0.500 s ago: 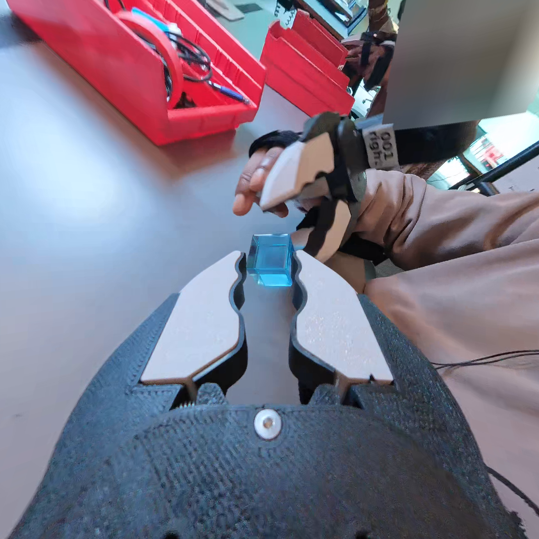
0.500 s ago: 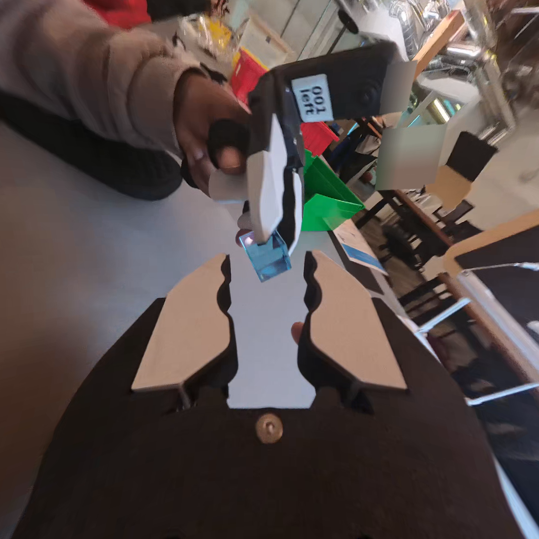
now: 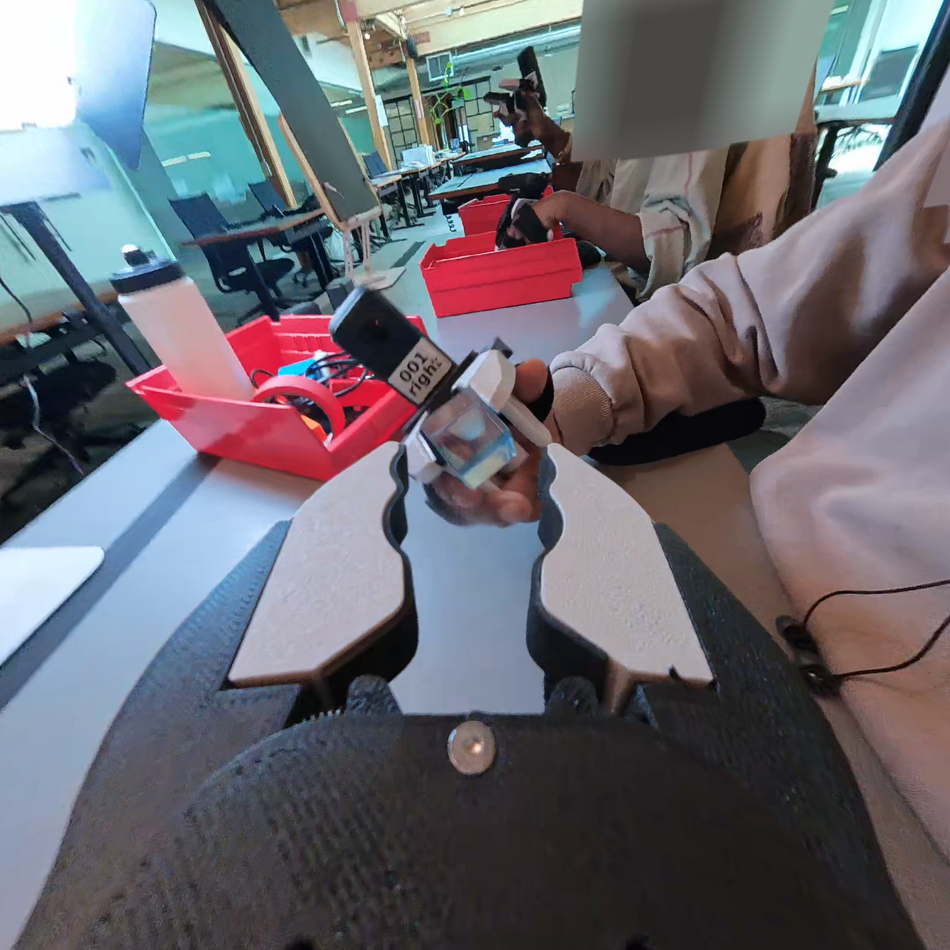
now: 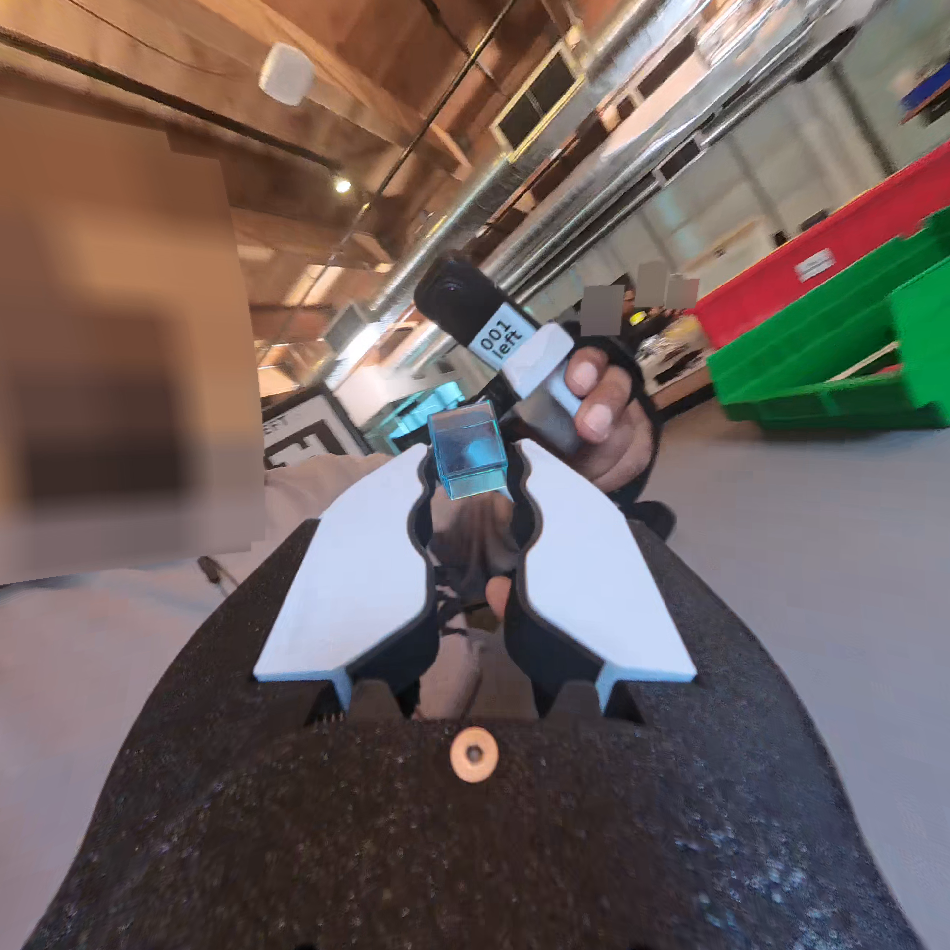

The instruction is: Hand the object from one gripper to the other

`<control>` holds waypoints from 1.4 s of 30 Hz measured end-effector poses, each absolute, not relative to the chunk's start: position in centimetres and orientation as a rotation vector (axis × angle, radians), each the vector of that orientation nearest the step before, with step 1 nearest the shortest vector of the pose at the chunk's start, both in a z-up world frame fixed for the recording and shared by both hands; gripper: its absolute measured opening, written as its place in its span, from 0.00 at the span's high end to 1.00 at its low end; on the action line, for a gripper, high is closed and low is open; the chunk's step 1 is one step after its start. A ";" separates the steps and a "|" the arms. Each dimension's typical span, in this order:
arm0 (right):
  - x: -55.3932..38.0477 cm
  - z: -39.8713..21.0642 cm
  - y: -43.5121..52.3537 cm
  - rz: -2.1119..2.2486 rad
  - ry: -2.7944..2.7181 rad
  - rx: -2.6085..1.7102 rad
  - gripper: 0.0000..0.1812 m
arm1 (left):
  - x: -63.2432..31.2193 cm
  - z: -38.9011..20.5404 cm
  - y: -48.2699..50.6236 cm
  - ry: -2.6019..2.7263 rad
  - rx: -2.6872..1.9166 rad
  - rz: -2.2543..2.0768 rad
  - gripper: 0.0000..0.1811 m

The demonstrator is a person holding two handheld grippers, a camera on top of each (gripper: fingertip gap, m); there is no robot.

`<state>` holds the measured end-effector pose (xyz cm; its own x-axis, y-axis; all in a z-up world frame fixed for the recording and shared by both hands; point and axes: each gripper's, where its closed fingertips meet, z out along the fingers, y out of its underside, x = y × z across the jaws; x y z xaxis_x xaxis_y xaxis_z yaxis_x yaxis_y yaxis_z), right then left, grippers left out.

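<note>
The handover looks all but finished — the clear blue cube (image 4: 469,452) now sits clamped at the fingertips of the right hand-held gripper (image 4: 470,462), whose two white fingers (image 4: 360,565) are drawn in against its side faces. In the right wrist view the cube stands out at the very front of the fingers, held only by their tips, with most of its body ahead of them and nothing beneath it; it is up in the air, well above the grey tabletop (image 4: 771,540).

The left hand-held gripper (image 3: 473,468) has its fingers (image 3: 334,576) spread wide apart and holds nothing. In the left wrist view the cube (image 3: 470,444) shows just beyond the gap between those open tips, gripped by the other tool, with a hand (image 3: 493,498) behind it. Whether the left tips touch the cube I cannot tell, but they appear to stand clear of it on both sides.

My judgement is that the step in hand is the release and parting. What comes next calls for drawing the left hand-held gripper straight back, without brushing the cube, while the right one keeps a firm squeeze — the grip is shallow, and a smooth, glassy block held by so little could twist or slip out.

A red bin (image 3: 267,437) with a white bottle (image 3: 180,339) stands well off on the tabletop.
</note>
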<state>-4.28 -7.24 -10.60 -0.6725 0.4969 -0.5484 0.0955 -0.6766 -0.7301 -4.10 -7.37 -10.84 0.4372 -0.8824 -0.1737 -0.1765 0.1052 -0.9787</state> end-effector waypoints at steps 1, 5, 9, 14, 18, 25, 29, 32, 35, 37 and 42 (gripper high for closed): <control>-4.3 -10.7 -8.1 2.481 -1.143 -1.122 0.86 | -3.8 -10.8 -7.6 1.039 -1.375 -0.666 0.76; -4.5 -10.6 -9.0 2.552 -1.168 -1.127 0.85 | -3.2 -10.8 -8.8 1.104 -1.344 -0.700 0.81; -5.7 -11.7 -5.7 1.988 -1.225 -1.202 0.78 | -4.7 -11.5 -6.5 0.956 -1.545 -0.731 0.81; -6.0 -12.7 -5.0 1.096 -1.401 -0.913 0.74 | -6.1 -12.5 -4.5 0.690 -1.747 -0.949 0.81; -7.0 -13.8 -5.0 0.882 -1.391 -0.887 0.81 | -5.6 -13.4 -4.6 0.640 -1.822 -1.046 0.81; -6.0 -12.8 -5.7 1.635 -1.309 -1.168 0.84 | -5.2 -12.0 -5.3 0.745 -1.656 -0.987 0.82; -5.9 -13.3 -5.9 1.853 -1.335 -1.347 0.85 | -5.0 -11.7 -6.2 0.935 -1.520 -0.777 0.76; -5.7 -13.7 -6.7 2.040 -1.356 -1.521 0.85 | -5.0 -12.3 -6.5 1.111 -1.399 -0.485 0.72; -5.6 -13.7 -7.2 2.197 -1.307 -1.612 0.85 | -4.5 -13.6 -6.6 1.212 -1.380 -0.335 0.72; -5.8 -14.2 -7.2 2.200 -1.298 -1.667 0.85 | -4.4 -13.9 -6.4 1.207 -1.391 -0.301 0.81; -6.0 -13.9 -6.5 2.118 -1.289 -1.590 0.82 | -4.8 -13.6 -5.7 1.116 -1.475 -0.390 0.81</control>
